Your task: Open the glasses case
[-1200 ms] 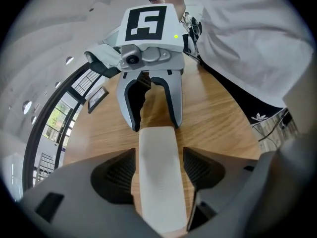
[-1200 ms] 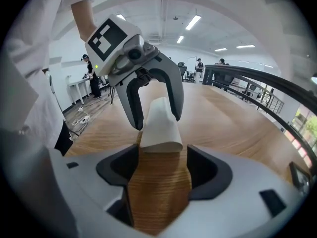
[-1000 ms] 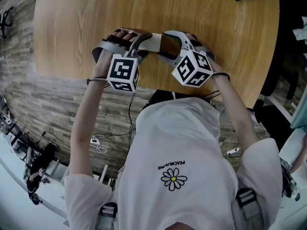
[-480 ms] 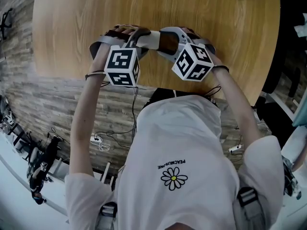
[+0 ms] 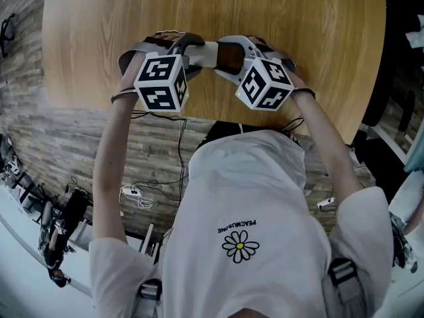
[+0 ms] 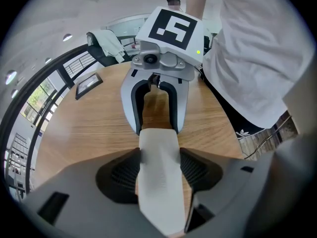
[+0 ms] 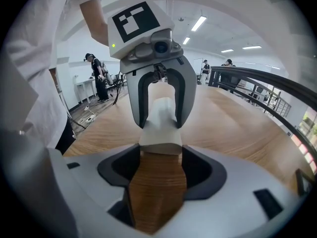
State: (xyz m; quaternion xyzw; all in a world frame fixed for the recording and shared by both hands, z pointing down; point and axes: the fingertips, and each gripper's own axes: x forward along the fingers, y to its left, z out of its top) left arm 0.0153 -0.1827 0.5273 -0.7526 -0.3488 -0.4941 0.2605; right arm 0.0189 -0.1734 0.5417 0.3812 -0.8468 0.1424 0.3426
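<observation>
We see the glasses case (image 5: 217,55), a slim oblong box that is off-white and smooth along one half and brown with a wood grain along the other. It lies with its long axis across the head view, pale end to the left and brown end to the right. It sits over the near edge of the round, light wooden worktop (image 5: 99,32), close in front of the person. We cannot tell whether it rests on the wood or hangs just above it.

The left gripper (image 5: 196,53) has the pale end. In the left gripper view the off-white shell (image 6: 157,172) fills the gap between the ribbed pads (image 6: 124,175), which press on both its sides. The right gripper (image 5: 233,55) has the brown end. In the right gripper view the wood-grain part (image 7: 157,192) is pinched the same way, and the pale half runs on into the opposite gripper (image 7: 161,108). Both sets of jaws have just been closing, each with the case between them.

Compared with a second ago, the case keeps its place and heading. The left gripper has tipped and rolled, so its black-and-white marker cube (image 5: 161,81) now sits higher and further left in the head view. The right marker cube (image 5: 265,83) has barely shifted.

The person's white T-shirt with a daisy print (image 5: 245,204) fills the lower part of the head view.
</observation>
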